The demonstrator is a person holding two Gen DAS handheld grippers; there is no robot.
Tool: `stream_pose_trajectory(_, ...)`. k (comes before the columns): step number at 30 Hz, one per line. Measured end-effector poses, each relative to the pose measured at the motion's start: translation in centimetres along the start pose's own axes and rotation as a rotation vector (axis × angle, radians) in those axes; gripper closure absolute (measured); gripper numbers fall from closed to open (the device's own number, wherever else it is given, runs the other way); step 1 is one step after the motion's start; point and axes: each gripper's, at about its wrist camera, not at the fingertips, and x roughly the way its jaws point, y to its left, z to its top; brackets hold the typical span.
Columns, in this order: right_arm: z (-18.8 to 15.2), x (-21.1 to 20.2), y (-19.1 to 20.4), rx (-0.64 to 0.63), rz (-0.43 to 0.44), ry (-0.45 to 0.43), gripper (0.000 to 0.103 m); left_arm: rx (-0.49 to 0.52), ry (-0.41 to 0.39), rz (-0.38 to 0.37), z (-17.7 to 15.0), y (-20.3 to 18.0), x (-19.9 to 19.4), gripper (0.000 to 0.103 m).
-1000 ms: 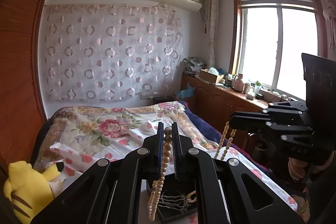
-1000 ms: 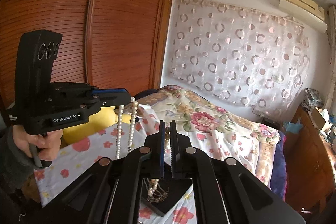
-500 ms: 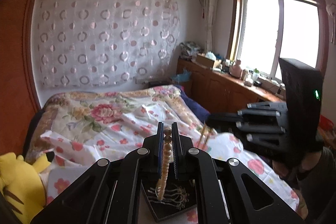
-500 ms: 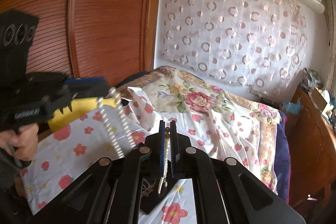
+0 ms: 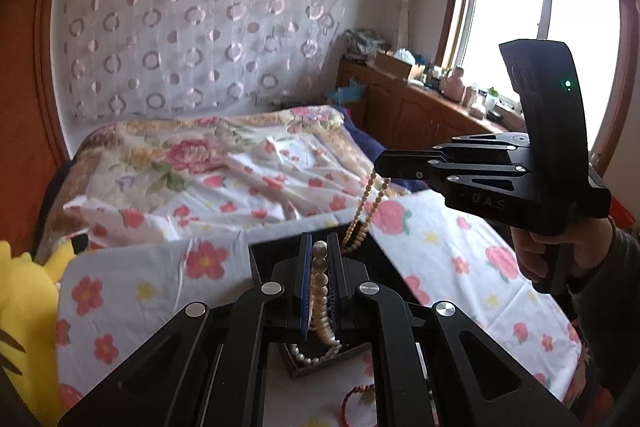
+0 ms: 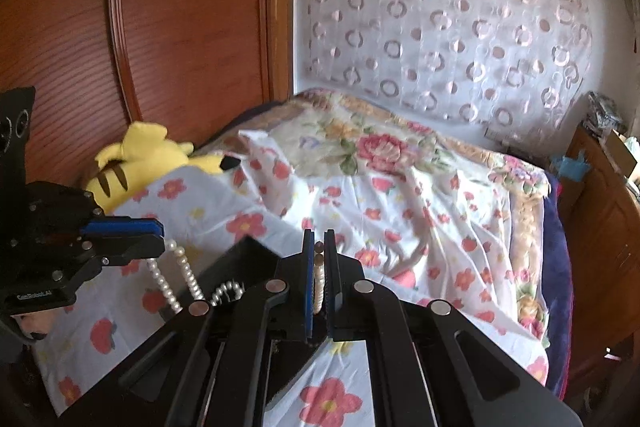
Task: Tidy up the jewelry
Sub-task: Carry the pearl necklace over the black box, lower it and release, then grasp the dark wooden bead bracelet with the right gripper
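My left gripper (image 5: 320, 247) is shut on a white pearl necklace (image 5: 320, 291) whose lower loop rests in a black jewelry tray (image 5: 264, 259) on the bed. In the right wrist view the same gripper (image 6: 158, 235) shows at the left with the pearls (image 6: 176, 279) hanging into the tray (image 6: 248, 259). My right gripper (image 6: 319, 247) is shut on a tan bead necklace (image 6: 319, 279). In the left wrist view it (image 5: 380, 167) is at the right, and the tan beads (image 5: 366, 211) hang down into the tray's far corner.
A red bracelet (image 5: 356, 397) lies on the floral sheet (image 5: 160, 287) in front of the tray. A yellow plush toy (image 6: 140, 155) lies at the bed's left by the wooden wardrobe (image 6: 140, 27). A wooden cabinet (image 5: 420, 115) runs under the window.
Both grippers have come down toward the tray with their necklaces. The strands that hung free above it now reach into the tray.
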Motion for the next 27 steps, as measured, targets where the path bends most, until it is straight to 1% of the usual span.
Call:
stream_pose_trajectory(4, -1.1, 1.2, 0.8, -0.016, 0.002, 0.036, 0.097, -0.003, 0.026, 0.001, -1.1, 0.2, 0.7, 0.096)
stream_pose_trajectory(10, -2.0, 2.3, 1.1, -0.021, -0.007, 0.064, 0.097, -0.01, 0.062, 0.0, -2.8, 0.2, 1.3, 0.096)
stream_pose_trajectory(16, -2.4, 2.7, 1.1, -0.012, -0.002, 0.067, 0.097, -0.006, 0.063, 0.016, -3.5, 0.0, 1.3, 0.096)
stream_pose_trajectory(18, -2.5, 2.5, 1.0, -0.008, -0.002, 0.063, 0.093, -0.003, 0.063, 0.026, -3.5, -0.1, 1.2, 0.094)
stream_pose_trajectory(19, -2.6, 2.3, 1.0, -0.002, -0.001, 0.056, 0.092, -0.002, 0.062, 0.028, -3.5, -0.2, 1.2, 0.089)
stream_pose_trajectory(20, -2.7, 1.9, 1.0, 0.003, 0.001, 0.048, 0.088, 0.0, 0.059, 0.031, -3.5, -0.3, 1.1, 0.082)
stream_pose_trajectory(21, -2.8, 1.5, 1.0, 0.007, 0.001, 0.042, 0.082, 0.001, 0.056, 0.034, -3.5, -0.3, 1.0, 0.078)
stream_pose_trajectory(22, -2.9, 1.1, 1.0, 0.01, -0.001, 0.034, 0.08, 0.001, 0.053, 0.039, -3.6, -0.3, 0.9, 0.071)
stream_pose_trajectory(23, -3.2, 0.4, 1.1, 0.015, 0.0, 0.02, 0.08, 0.003, 0.05, 0.042, -3.6, -0.4, 0.7, 0.066)
stream_pose_trajectory(24, -3.5, -0.2, 1.2, 0.021, 0.002, 0.013, 0.079, 0.005, 0.047, 0.046, -3.7, -0.4, 0.6, 0.064)
stream_pose_trajectory(25, -4.0, -0.9, 1.3, 0.03, 0.0, 0.005, 0.079, 0.011, 0.041, 0.056, -3.9, -0.5, 0.3, 0.055)
stream_pose_trajectory(26, -4.7, -1.7, 1.4, 0.038, 0.001, -0.002, 0.078, 0.017, 0.035, 0.07, -4.0, -0.7, 0.0, 0.044)
stream_pose_trajectory(27, -5.3, -2.3, 1.6, 0.043, 0.004, -0.005, 0.075, 0.025, 0.028, 0.082, -4.2, -0.9, -0.2, 0.041)
